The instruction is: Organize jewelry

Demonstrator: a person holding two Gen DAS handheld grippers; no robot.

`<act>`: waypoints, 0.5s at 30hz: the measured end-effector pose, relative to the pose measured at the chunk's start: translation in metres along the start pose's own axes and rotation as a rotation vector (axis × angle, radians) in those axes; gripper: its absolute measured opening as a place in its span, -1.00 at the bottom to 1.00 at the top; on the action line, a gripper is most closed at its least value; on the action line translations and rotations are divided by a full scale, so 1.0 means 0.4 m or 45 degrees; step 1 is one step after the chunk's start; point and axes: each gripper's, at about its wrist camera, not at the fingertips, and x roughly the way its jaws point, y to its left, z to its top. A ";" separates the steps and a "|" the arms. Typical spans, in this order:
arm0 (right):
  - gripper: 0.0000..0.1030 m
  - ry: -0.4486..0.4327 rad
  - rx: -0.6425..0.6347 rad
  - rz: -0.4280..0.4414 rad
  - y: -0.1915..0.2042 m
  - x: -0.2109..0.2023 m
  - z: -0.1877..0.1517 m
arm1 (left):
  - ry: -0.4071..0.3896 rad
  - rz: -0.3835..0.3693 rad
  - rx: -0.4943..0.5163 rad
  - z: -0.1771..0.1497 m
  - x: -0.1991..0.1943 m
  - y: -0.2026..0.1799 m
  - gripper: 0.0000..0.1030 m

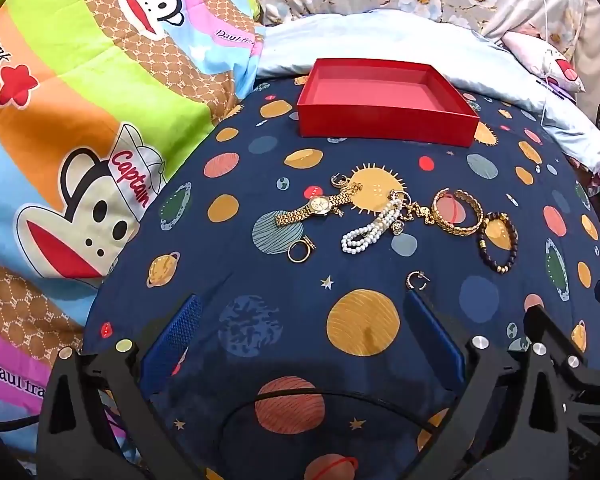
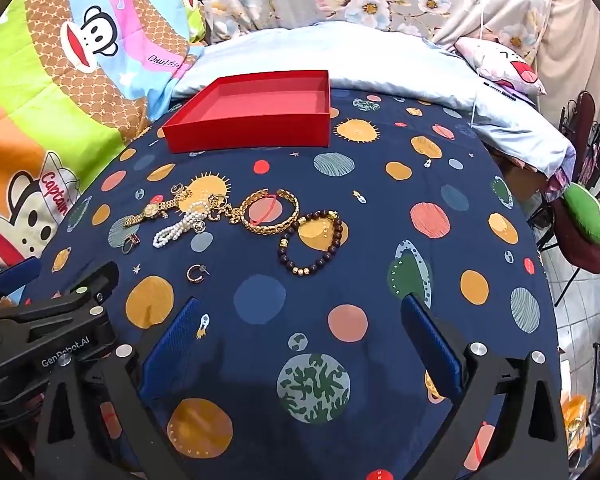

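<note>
An empty red box (image 1: 384,100) (image 2: 256,114) sits at the far end of the navy planet-print sheet. In front of it lies jewelry: a gold watch (image 1: 318,206) (image 2: 152,210), a pearl bracelet (image 1: 370,232) (image 2: 180,226), a gold bangle (image 1: 458,212) (image 2: 270,212), a dark bead bracelet (image 1: 500,242) (image 2: 312,242), a gold ring (image 1: 300,250) (image 2: 130,242) and a hoop earring (image 1: 416,280) (image 2: 198,272). My left gripper (image 1: 304,316) is open and empty, short of the jewelry. My right gripper (image 2: 300,316) is open and empty, near the bead bracelet.
A colourful monkey-print quilt (image 1: 80,120) lies on the left. A pale blue pillow (image 2: 360,60) lies behind the box. The bed's right edge drops to a tiled floor with a chair holding a green cushion (image 2: 586,216).
</note>
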 end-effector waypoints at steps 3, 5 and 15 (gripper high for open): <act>0.90 -0.002 0.003 -0.002 0.000 0.000 0.000 | 0.000 0.000 0.001 -0.001 0.000 0.001 0.91; 0.90 0.000 0.003 -0.004 0.000 0.001 0.000 | 0.001 0.003 0.005 -0.001 0.001 0.001 0.91; 0.90 0.000 0.001 -0.008 -0.001 0.002 0.003 | 0.007 0.011 0.013 -0.002 0.007 -0.001 0.91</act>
